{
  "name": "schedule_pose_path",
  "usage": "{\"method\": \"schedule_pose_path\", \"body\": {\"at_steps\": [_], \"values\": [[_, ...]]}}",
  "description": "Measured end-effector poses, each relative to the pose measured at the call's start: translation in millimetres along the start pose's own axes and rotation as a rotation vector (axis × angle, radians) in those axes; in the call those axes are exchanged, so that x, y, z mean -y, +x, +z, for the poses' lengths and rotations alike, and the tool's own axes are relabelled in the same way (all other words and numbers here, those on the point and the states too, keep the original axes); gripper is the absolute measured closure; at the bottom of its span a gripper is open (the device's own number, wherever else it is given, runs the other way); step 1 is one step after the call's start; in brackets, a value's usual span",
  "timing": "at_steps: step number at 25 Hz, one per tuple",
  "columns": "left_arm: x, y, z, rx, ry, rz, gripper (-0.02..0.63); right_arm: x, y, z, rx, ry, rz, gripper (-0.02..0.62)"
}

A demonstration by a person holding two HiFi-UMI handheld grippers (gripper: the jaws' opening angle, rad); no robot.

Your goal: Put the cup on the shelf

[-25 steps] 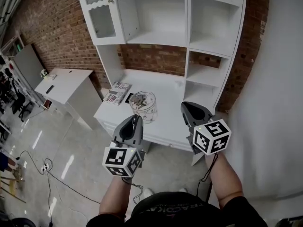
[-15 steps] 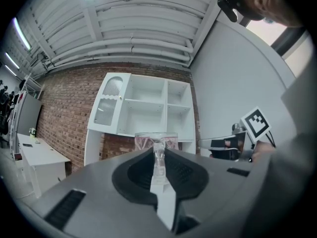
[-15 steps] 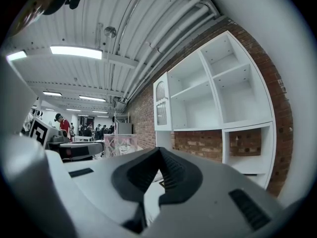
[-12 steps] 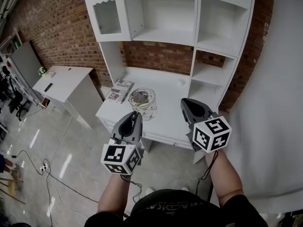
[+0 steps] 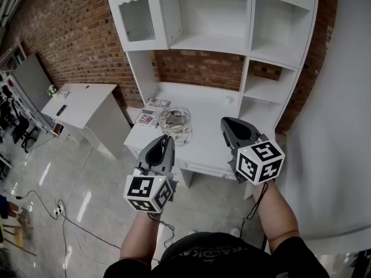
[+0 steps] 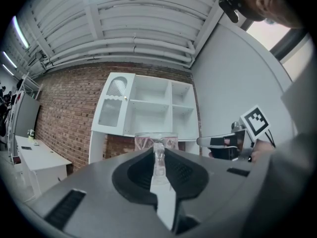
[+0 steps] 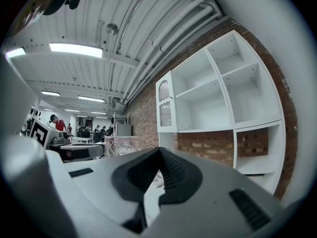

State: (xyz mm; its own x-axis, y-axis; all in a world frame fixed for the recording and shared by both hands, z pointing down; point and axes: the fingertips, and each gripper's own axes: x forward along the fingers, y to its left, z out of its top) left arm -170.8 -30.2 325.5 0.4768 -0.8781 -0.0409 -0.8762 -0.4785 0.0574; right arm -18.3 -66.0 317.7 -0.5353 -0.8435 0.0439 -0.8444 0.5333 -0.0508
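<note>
A clear glass cup point(image 5: 175, 126) with a patterned wall hangs over the front of the white desk point(image 5: 208, 106). My left gripper point(image 5: 165, 140) is shut on its near rim; in the left gripper view the glass wall point(image 6: 158, 155) stands pinched between the jaws. To its right my right gripper point(image 5: 227, 124) is held level with its jaws together and nothing in them point(image 7: 159, 152). The right gripper view has the cup point(image 7: 120, 145) at its left. The white shelf unit point(image 5: 232, 45) rises behind the desk with bare shelves.
A magazine point(image 5: 152, 110) lies at the desk's left end and a small white object point(image 5: 230, 99) near its back. A low white table point(image 5: 81, 100) stands to the left, a brick wall behind. Cables point(image 5: 58, 207) run across the floor.
Both grippers and the held cup have come closer to the desk and shelf unit, side by side. The jaws of both look the same as before.
</note>
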Motion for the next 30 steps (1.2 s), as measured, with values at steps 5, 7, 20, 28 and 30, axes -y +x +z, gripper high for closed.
{"method": "schedule_pose_path", "body": {"at_steps": [5,7,20,28,30], "values": [[-18,-4,2,0.0,-0.001,-0.016,0.568,-14,13,0,0.004,0.008,-0.013,0.595],[-23,-5,2,-0.001,-0.003,-0.021,0.568,-20,17,-2,0.0,0.012,-0.016,0.595],[-36,21,0,0.005,-0.004,-0.046,0.568,-6,45,-2,-0.007,0.011,-0.031,0.595],[-36,73,2,0.016,0.0,-0.04,0.568,40,73,3,-0.011,0.009,-0.019,0.595],[-37,88,4,0.02,0.001,-0.037,0.568,52,83,6,-0.012,0.005,-0.013,0.595]]}}
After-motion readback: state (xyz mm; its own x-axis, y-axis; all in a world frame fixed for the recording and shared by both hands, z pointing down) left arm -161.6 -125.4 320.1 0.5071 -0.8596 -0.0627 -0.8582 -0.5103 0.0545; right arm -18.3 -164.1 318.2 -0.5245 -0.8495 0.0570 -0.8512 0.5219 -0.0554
